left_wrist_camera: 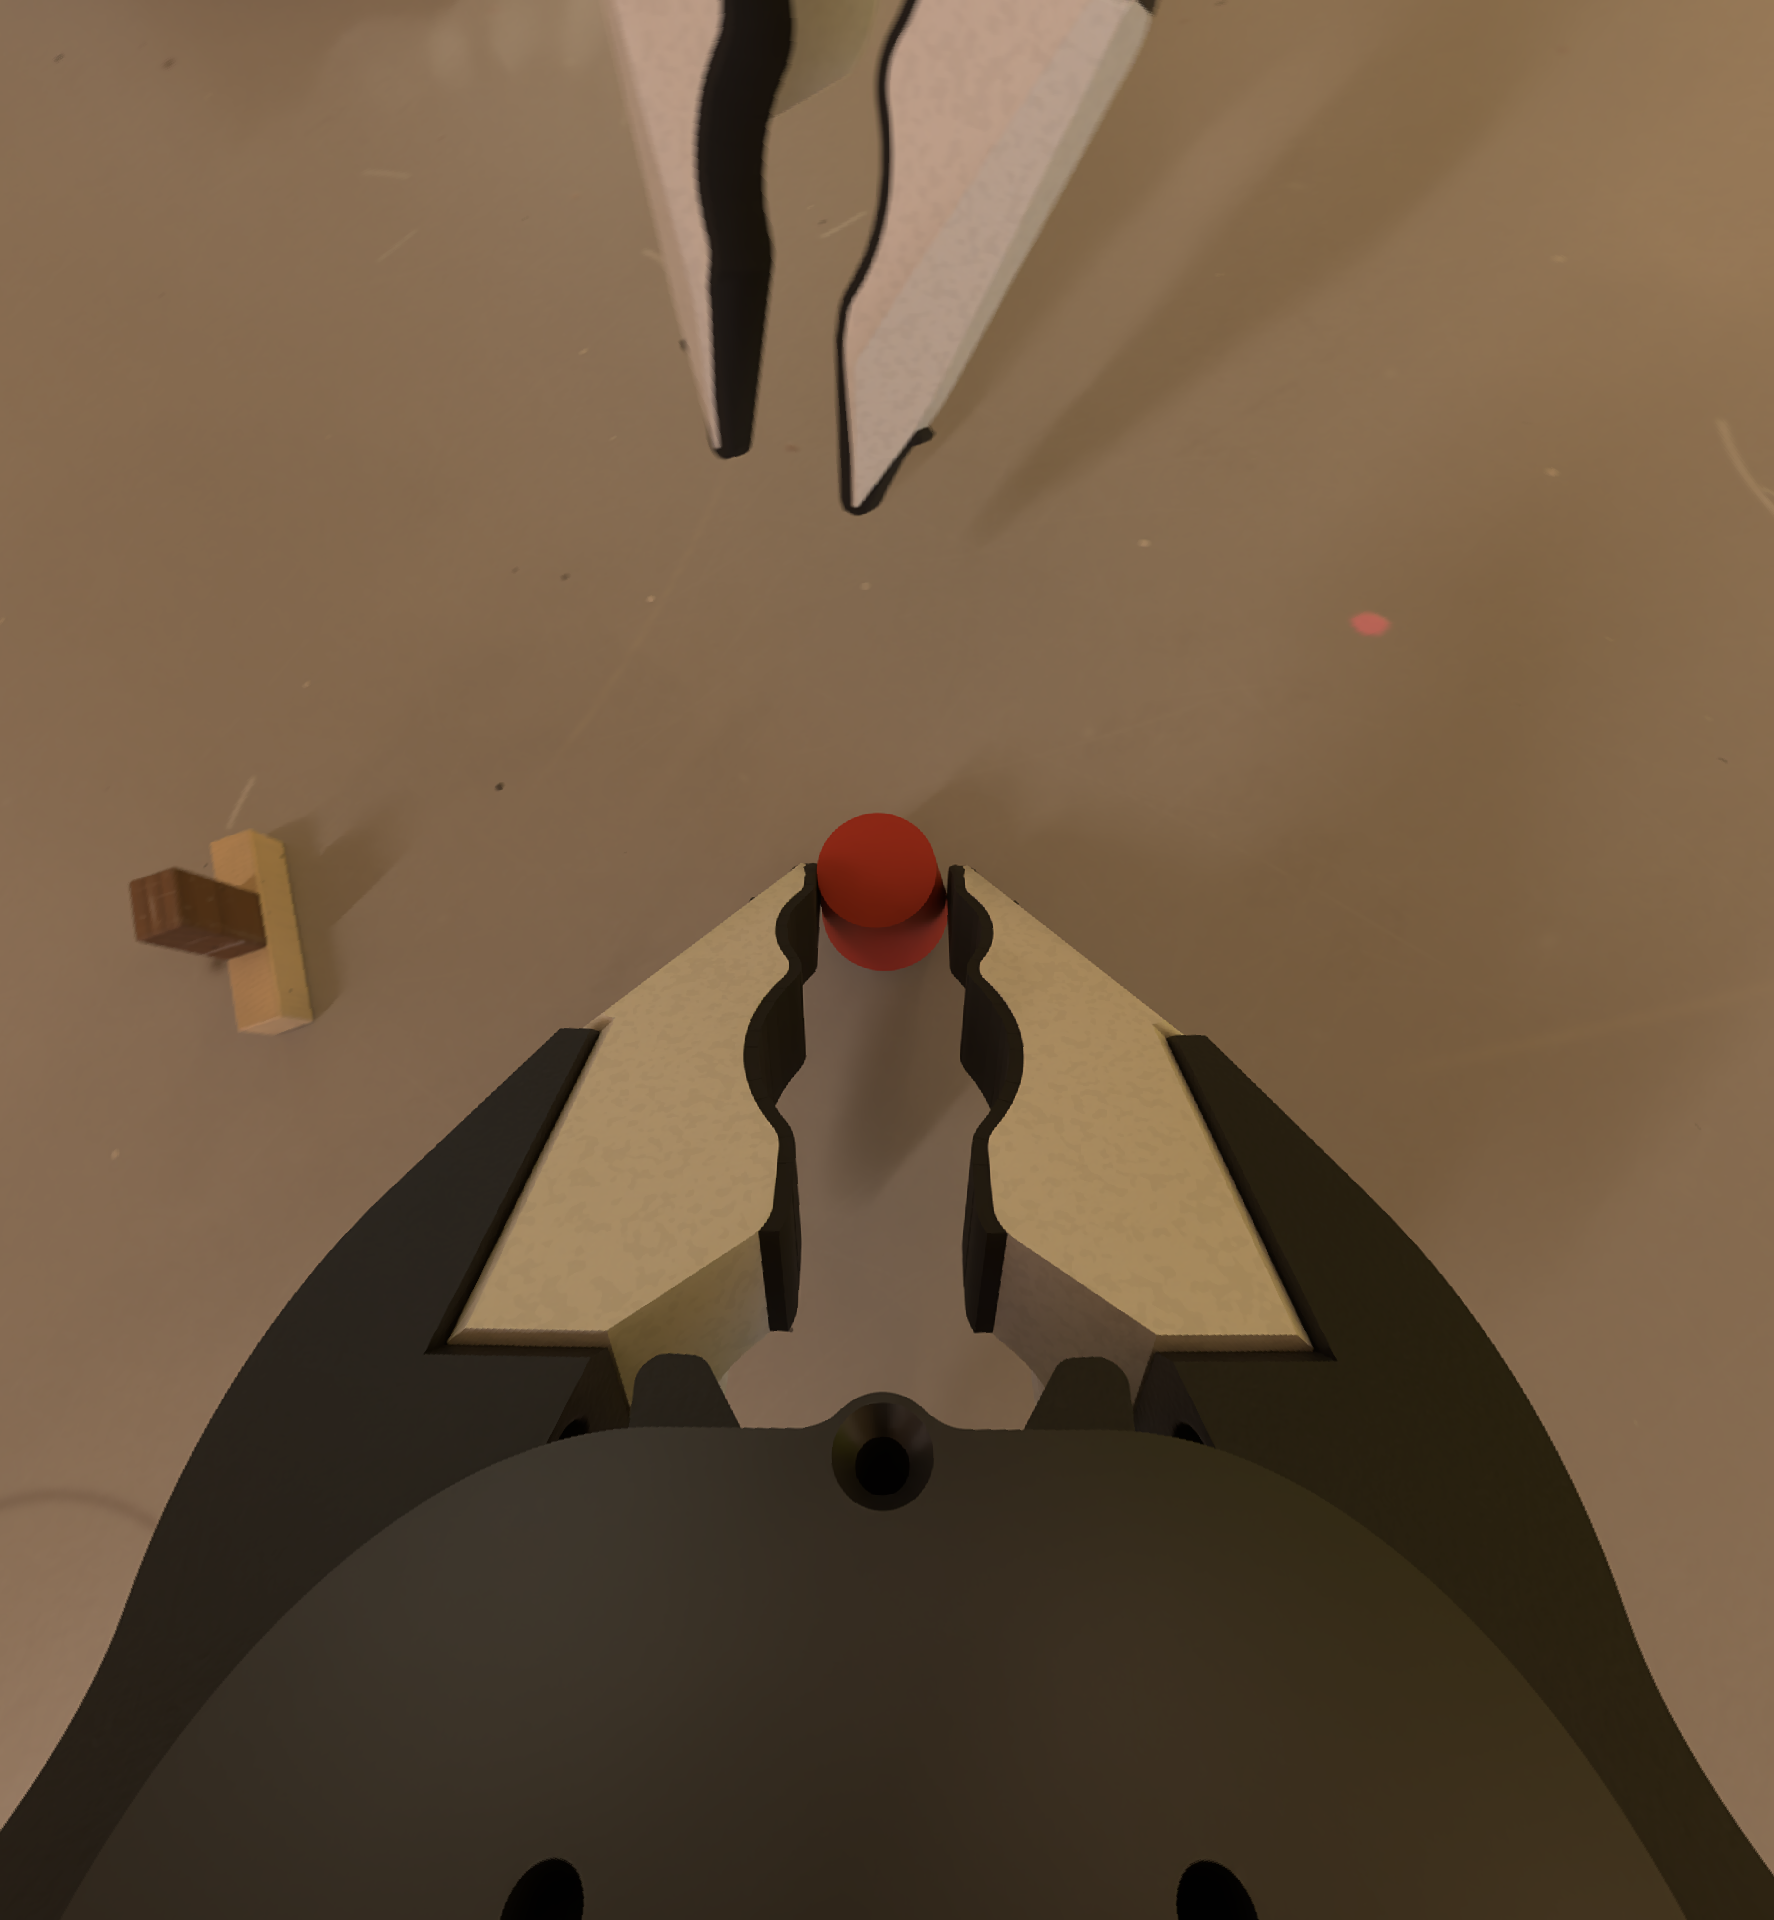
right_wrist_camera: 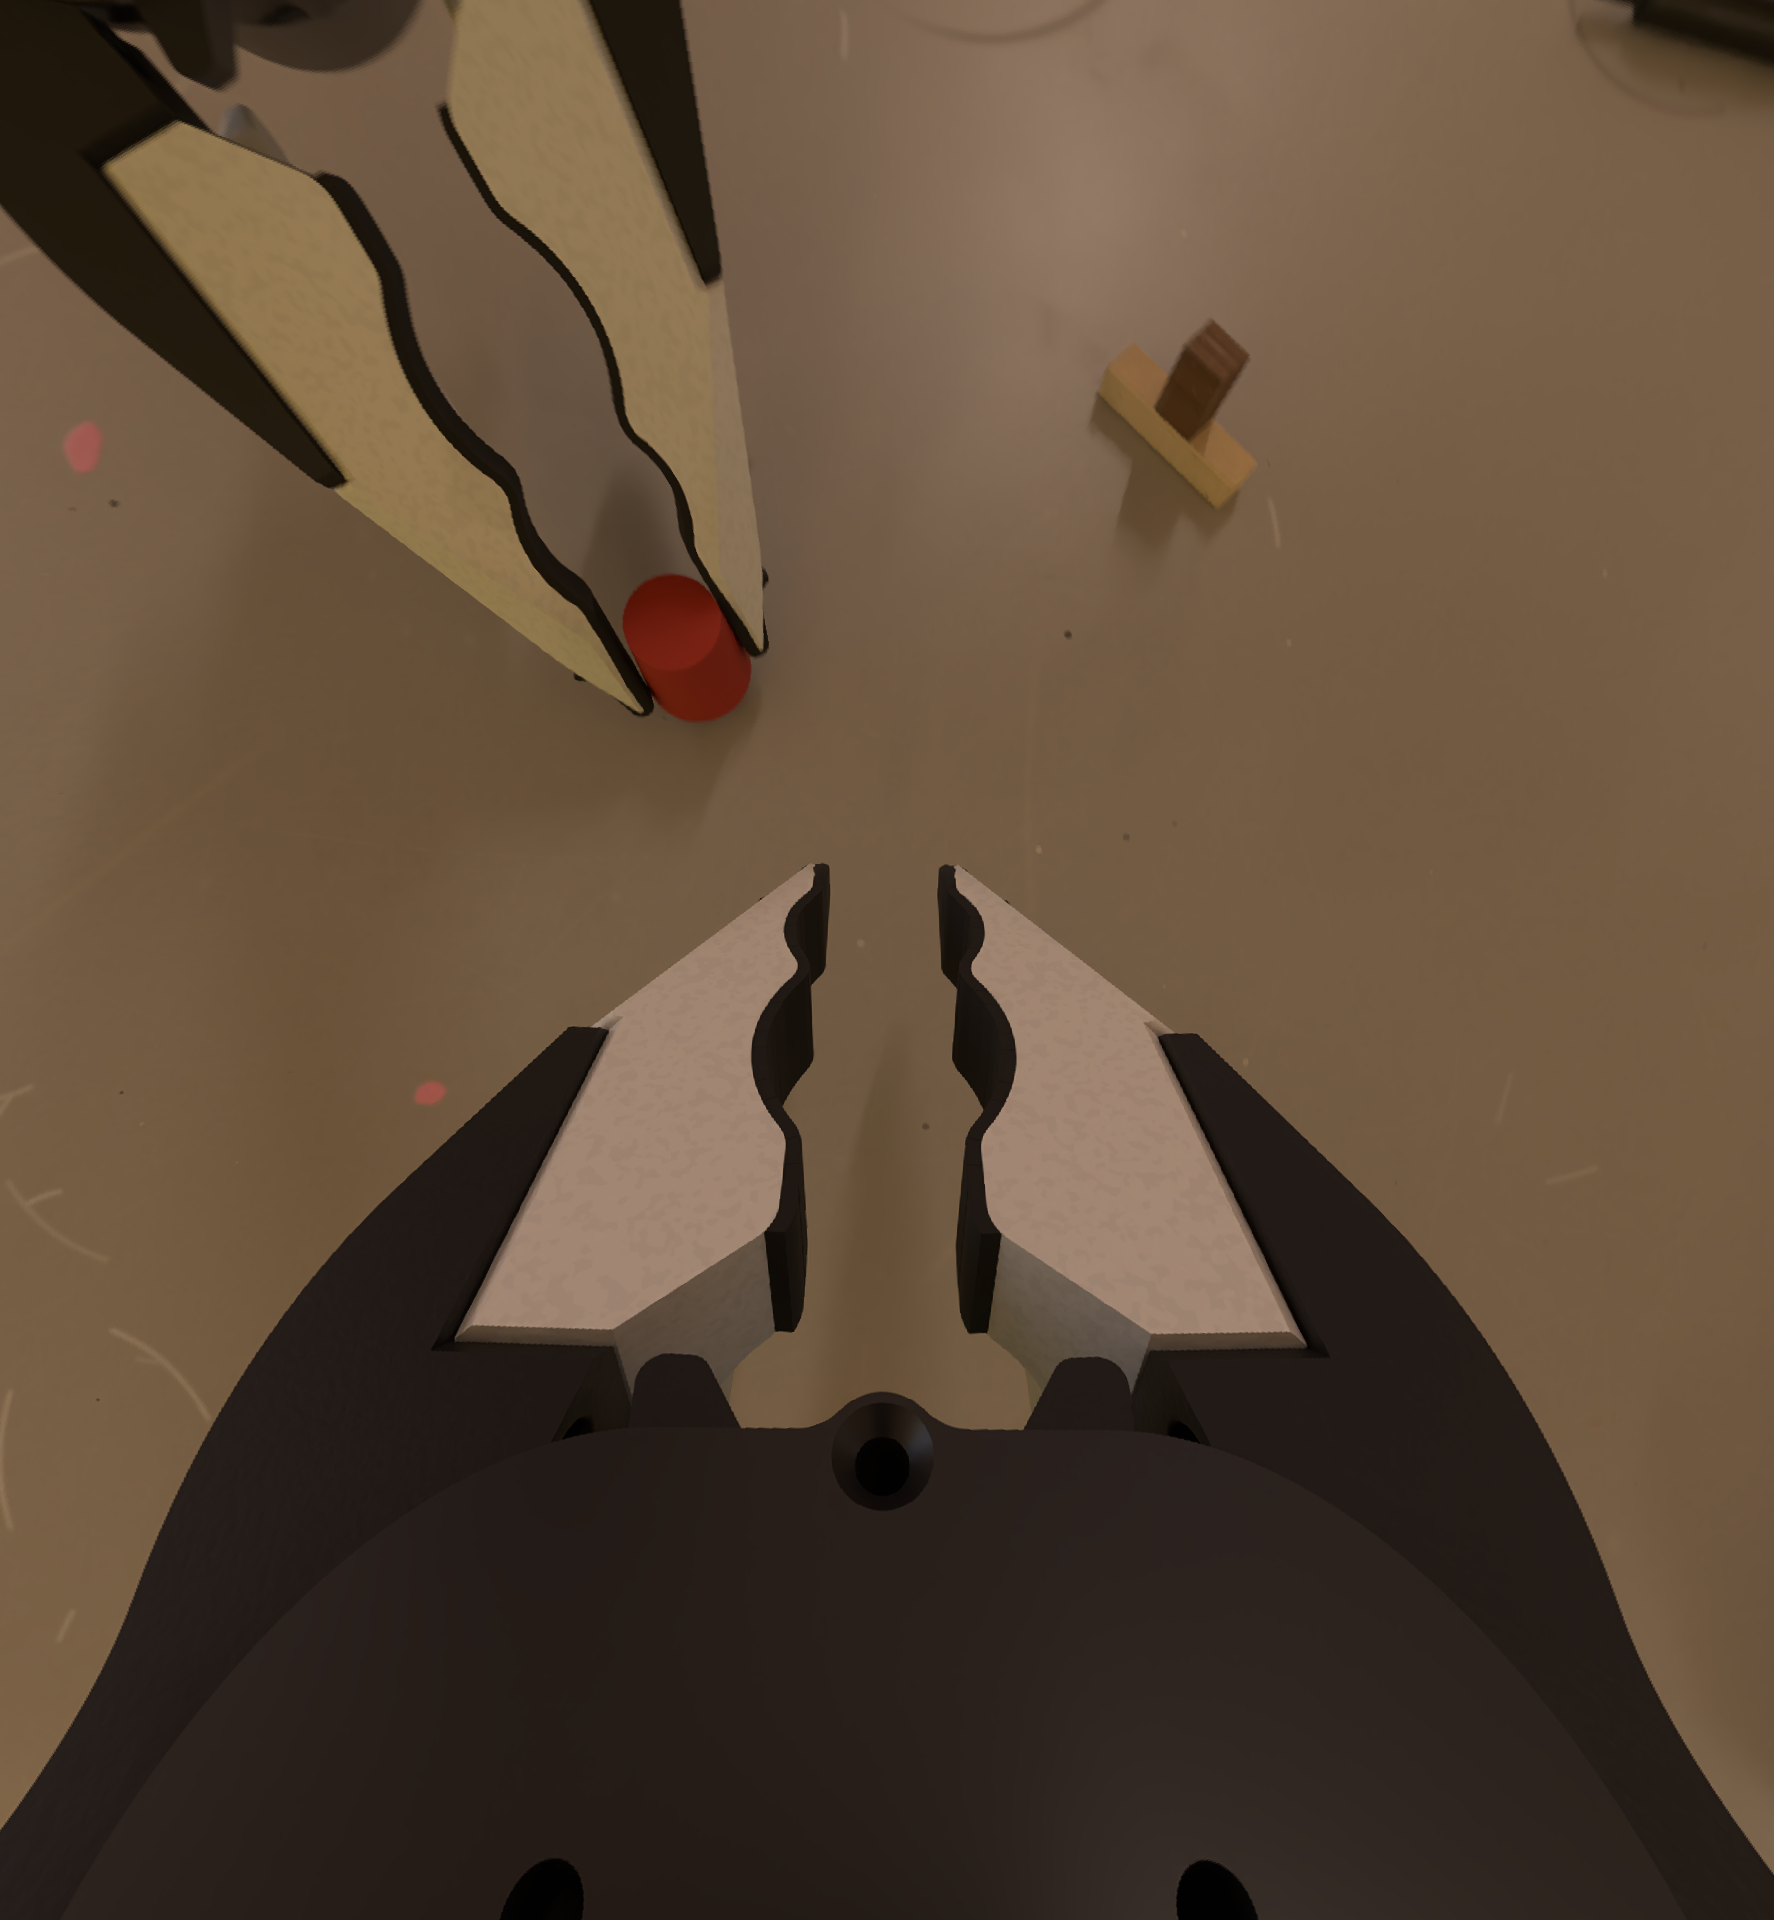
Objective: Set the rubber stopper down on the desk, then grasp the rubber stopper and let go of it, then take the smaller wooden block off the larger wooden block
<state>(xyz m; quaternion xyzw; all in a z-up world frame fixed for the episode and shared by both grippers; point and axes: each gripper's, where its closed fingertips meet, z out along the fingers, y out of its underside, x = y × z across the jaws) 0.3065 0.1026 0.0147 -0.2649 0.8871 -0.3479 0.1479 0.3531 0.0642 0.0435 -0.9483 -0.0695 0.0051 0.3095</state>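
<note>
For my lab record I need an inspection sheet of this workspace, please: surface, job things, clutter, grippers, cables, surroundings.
Surface: brown desk, scratched, with small pink spots.
Job's things: red rubber stopper between the left fingertips, apparently standing on the desk; smaller wooden block, dark, upright on the larger wooden block, pale and flat.
Clutter: nothing seen.
Grippers: left gripper shut on the stopper; right gripper open, empty.
Cables: thin pale loop at the desk's edge, unclear.
Surroundings: dark object in a corner, unidentifiable.

Scuffed brown desk (right_wrist_camera: pixel 1382 831), red rubber stopper (right_wrist_camera: pixel 689 649) standing on it, larger wooden block (right_wrist_camera: pixel 1189 457) lying flat
</note>
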